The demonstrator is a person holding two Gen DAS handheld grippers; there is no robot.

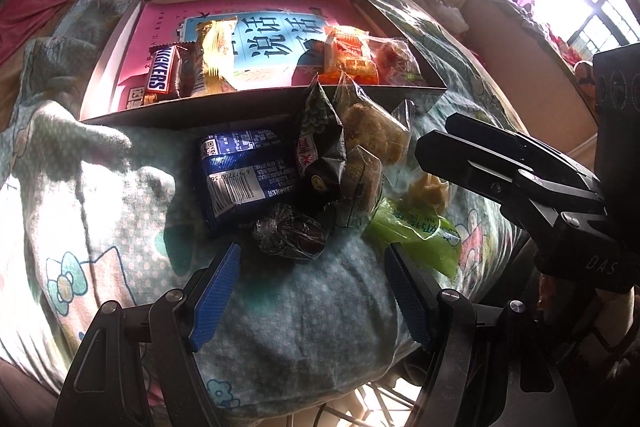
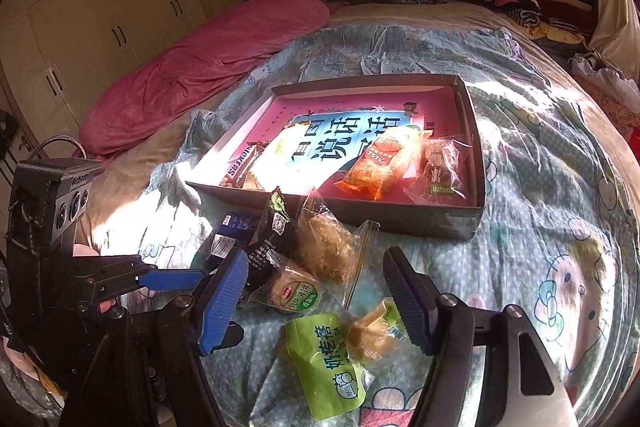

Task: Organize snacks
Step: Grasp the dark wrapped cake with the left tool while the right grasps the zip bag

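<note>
Cardboard tray (image 2: 472,223) front wall touches loose snacks | both grippers (image 1: 312,291) (image 2: 316,299) apart (empty) | quilt (image 2: 540,187) rightward bare

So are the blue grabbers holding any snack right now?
No, nothing is held. The left gripper and right gripper both hang open over the loose snacks, the right above the light green packet.

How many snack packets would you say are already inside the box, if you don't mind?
4: the Snickers bar and yellow packet at its left end, the orange packet and clear-wrapped packet at its right.
</note>
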